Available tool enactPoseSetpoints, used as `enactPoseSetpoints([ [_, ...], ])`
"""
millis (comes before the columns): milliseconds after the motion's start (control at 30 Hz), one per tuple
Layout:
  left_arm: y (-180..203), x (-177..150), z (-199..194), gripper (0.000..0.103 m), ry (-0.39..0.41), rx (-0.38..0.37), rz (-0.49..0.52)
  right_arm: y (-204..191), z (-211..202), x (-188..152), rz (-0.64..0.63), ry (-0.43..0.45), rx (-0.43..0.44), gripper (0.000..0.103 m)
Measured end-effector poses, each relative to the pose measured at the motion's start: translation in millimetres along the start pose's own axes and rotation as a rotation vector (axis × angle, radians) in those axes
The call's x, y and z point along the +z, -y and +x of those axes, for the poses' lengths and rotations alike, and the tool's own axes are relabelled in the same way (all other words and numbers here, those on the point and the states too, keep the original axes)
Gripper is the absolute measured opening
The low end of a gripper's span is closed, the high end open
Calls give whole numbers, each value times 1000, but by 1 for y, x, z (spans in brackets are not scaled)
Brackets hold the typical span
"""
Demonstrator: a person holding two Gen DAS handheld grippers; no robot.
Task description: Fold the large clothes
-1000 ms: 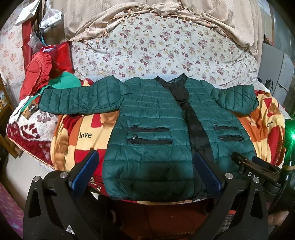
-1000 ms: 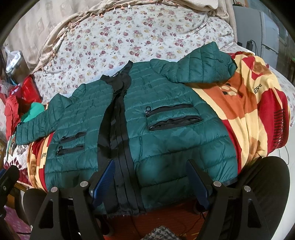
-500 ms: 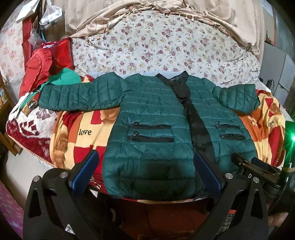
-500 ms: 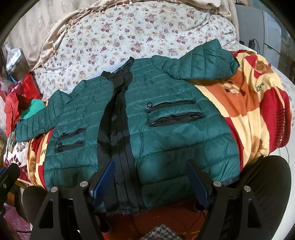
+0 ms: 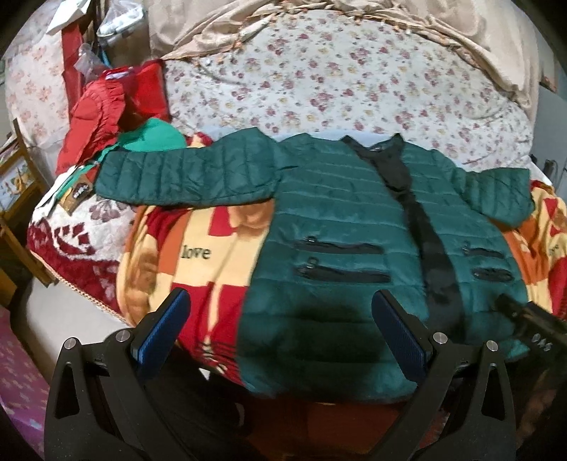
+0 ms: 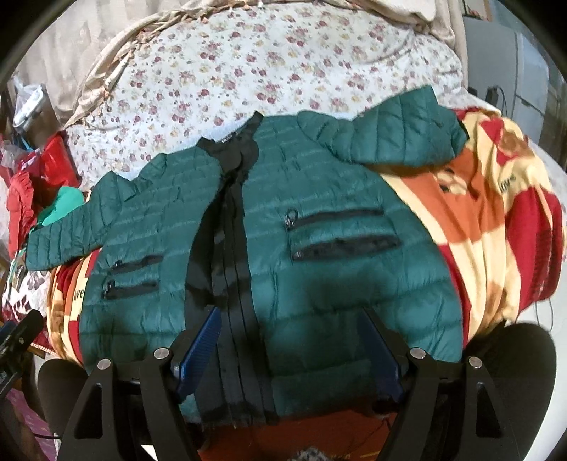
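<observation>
A dark green quilted jacket with a black zip strip lies flat, front up, on the bed, both sleeves spread sideways; it also shows in the right wrist view. My left gripper is open and empty, hovering over the jacket's lower left hem. My right gripper is open and empty above the hem near the zip strip. The right gripper's tip shows at the right edge of the left wrist view.
The jacket rests on a red, orange and cream blanket over a floral bedsheet. Red and green clothes are piled at the left. A beige cover is bunched at the back. A dark lap is below.
The left gripper has shifted left, so the jacket sits further right in its view. The right gripper has drawn slightly back from the jacket. Both stay open.
</observation>
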State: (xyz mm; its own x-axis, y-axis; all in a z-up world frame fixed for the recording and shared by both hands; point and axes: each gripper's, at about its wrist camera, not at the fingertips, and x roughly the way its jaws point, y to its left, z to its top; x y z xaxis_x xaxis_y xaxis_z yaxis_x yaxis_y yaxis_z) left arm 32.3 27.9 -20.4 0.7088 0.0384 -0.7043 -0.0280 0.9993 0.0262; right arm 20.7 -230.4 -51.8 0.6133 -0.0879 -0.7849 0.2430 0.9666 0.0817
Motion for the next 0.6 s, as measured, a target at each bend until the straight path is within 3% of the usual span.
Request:
enactPoseSetpoints([
  [133, -36, 8, 15, 103, -9, 65, -64, -9, 9, 13, -33, 2, 12, 76],
  [400, -139, 35, 40, 103, 8, 295, -248, -18, 38, 30, -74, 16, -12, 76],
  [600, -218, 61, 57, 103, 7, 312, -425, -16, 56, 36, -50, -6, -23, 76],
])
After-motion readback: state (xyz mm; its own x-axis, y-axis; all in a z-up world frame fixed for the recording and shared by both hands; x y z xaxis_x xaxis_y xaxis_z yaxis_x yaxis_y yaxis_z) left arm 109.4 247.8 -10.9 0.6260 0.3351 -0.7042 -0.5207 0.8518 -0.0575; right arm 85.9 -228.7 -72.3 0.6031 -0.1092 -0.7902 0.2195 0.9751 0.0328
